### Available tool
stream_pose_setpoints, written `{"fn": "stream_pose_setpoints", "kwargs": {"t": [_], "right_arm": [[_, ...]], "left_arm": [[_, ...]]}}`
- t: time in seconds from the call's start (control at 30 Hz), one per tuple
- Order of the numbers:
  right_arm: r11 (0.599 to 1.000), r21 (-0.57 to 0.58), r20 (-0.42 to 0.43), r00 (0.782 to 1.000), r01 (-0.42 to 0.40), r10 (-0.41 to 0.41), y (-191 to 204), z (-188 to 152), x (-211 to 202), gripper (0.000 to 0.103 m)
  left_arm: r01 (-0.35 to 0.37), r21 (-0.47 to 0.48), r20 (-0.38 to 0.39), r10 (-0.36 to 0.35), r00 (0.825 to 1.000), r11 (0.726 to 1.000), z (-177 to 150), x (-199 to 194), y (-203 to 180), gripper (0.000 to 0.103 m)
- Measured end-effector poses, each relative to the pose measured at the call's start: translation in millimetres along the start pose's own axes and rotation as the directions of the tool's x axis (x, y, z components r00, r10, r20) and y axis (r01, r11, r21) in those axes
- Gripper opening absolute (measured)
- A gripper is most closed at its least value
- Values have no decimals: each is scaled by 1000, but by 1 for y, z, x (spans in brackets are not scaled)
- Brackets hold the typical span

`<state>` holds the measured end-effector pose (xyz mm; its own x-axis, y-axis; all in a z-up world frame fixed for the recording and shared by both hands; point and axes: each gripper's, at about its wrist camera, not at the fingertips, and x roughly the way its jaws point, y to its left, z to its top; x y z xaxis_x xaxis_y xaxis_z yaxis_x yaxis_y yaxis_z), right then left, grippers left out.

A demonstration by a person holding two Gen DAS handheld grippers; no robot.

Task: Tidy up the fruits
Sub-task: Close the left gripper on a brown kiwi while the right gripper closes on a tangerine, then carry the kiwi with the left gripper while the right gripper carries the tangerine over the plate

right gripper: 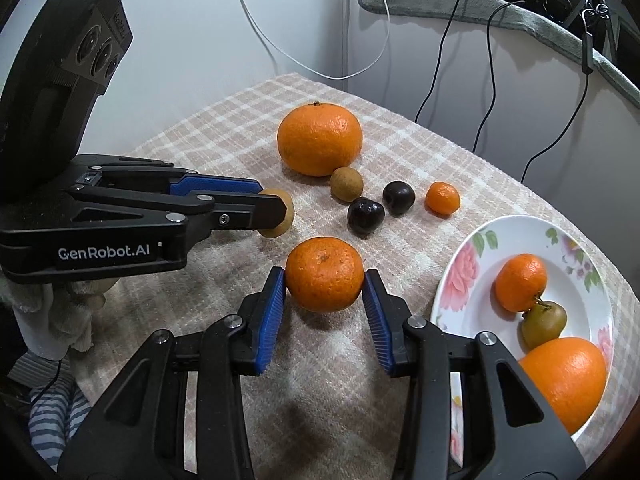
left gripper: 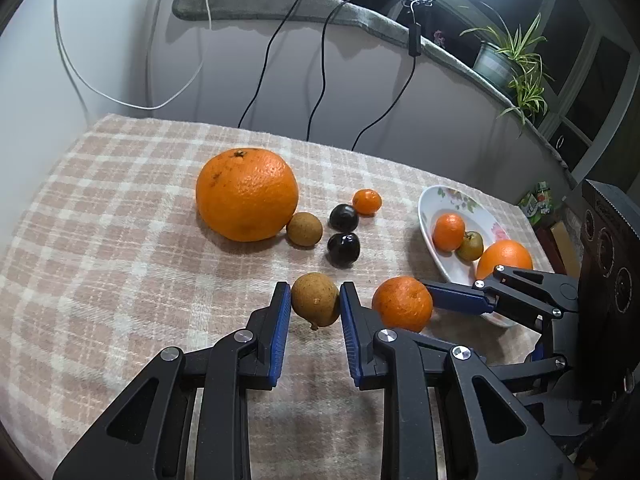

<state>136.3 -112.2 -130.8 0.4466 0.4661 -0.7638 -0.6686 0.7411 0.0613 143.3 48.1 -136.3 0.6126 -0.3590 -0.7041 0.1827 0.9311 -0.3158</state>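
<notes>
My left gripper [left gripper: 315, 300] is shut on a brown round fruit [left gripper: 315, 299] just above the checked cloth; it also shows in the right wrist view [right gripper: 280, 213]. My right gripper [right gripper: 325, 276] is shut on a mid-size orange [right gripper: 325, 274], seen from the left wrist view too [left gripper: 402, 303]. A flowered white plate [right gripper: 460, 280] at the right holds two oranges and a greenish-brown fruit [right gripper: 544, 322]. On the cloth lie a big orange [left gripper: 247, 194], another brown fruit [left gripper: 305, 229], two dark plums [left gripper: 343, 249] and a tiny orange [left gripper: 367, 201].
The table with the checked cloth [left gripper: 120, 240] stands against a white wall with hanging cables [left gripper: 320, 80]. A grey padded ledge [left gripper: 280, 0] runs behind it, with a potted plant [left gripper: 508, 60] at the right. The table's far edge lies behind the big orange.
</notes>
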Motion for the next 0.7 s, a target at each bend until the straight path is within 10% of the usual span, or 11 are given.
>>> {"fn": "stream_pose_setpoints", "kwargs": {"t": [0.7], "right_arm": [[996,83,116,993,25,-35,-37,-9,-65,41]], "left_arm": [[51,89,33,-54,998,995,12,-4,-61,23]]}}
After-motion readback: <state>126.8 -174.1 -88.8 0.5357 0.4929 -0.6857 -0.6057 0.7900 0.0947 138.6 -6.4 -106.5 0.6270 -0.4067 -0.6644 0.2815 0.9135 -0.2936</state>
